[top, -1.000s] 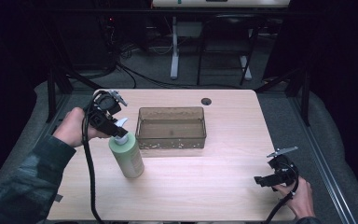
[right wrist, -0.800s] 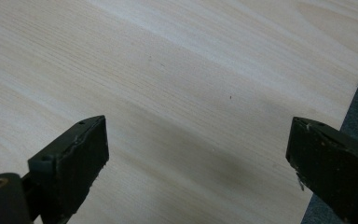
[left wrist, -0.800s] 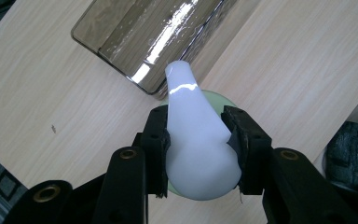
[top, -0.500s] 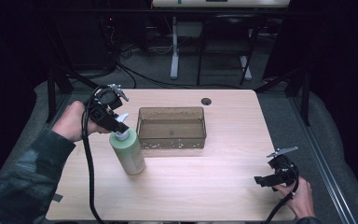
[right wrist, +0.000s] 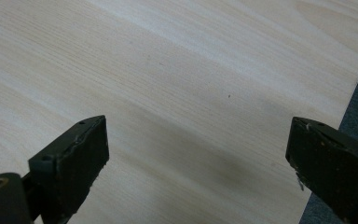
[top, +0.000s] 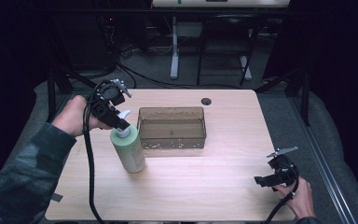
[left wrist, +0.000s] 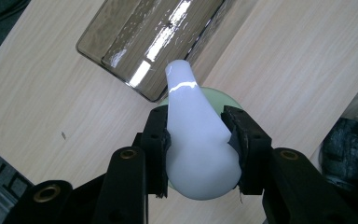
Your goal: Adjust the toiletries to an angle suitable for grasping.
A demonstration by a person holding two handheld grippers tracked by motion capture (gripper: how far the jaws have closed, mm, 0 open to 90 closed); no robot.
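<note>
Bottle (top: 128, 151) now upright, pale green, white pump (left wrist: 198, 140)

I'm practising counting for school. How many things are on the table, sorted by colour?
Green with a white pump: 1, the soap bottle, its pump top clamped in the left gripper.
Smoky brown see-through: 1, the plastic bin.
Black: 1, the small round cap near the table's far edge.
Total: 3
</note>
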